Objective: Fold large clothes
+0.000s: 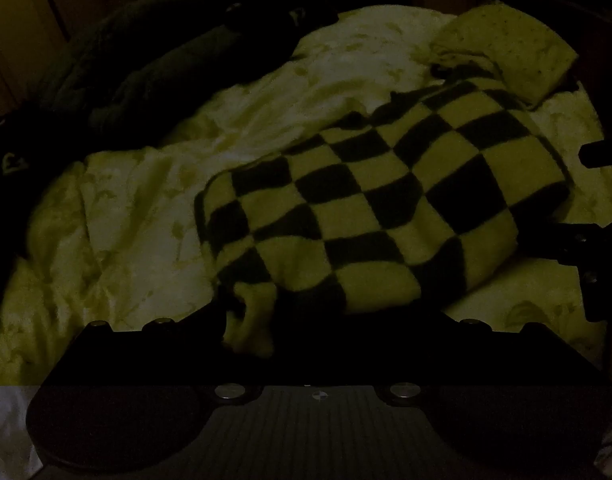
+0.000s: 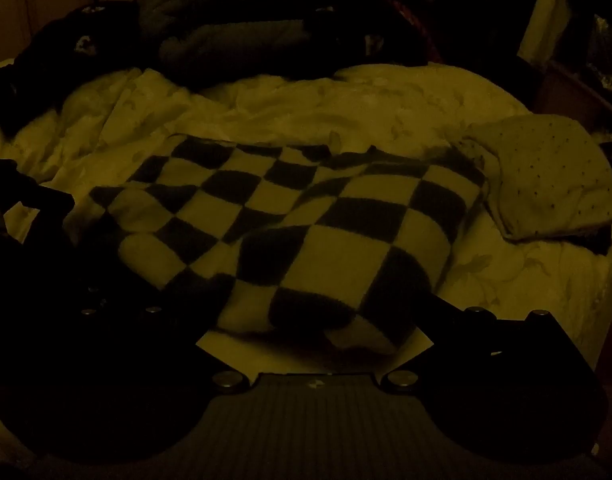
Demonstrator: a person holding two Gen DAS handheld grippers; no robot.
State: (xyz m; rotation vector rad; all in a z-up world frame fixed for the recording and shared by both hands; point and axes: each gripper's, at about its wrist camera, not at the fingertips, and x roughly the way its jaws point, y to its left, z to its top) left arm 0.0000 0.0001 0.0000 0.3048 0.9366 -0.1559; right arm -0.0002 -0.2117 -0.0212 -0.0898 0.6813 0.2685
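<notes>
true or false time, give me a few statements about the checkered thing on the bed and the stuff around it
1. The checkered garment lies on a pale quilt. True.
2. The checks are red and blue. False: dark and light squares.
3. A dotted pale cloth lies at one end of the garment. True.
4. The right gripper is clamped shut on the garment. False: its jaws stand wide open.
5. Dark clothes are piled beyond the quilt. True.

Checkered garment [image 2: 290, 232] on pale bedding [image 2: 306, 100]
</notes>
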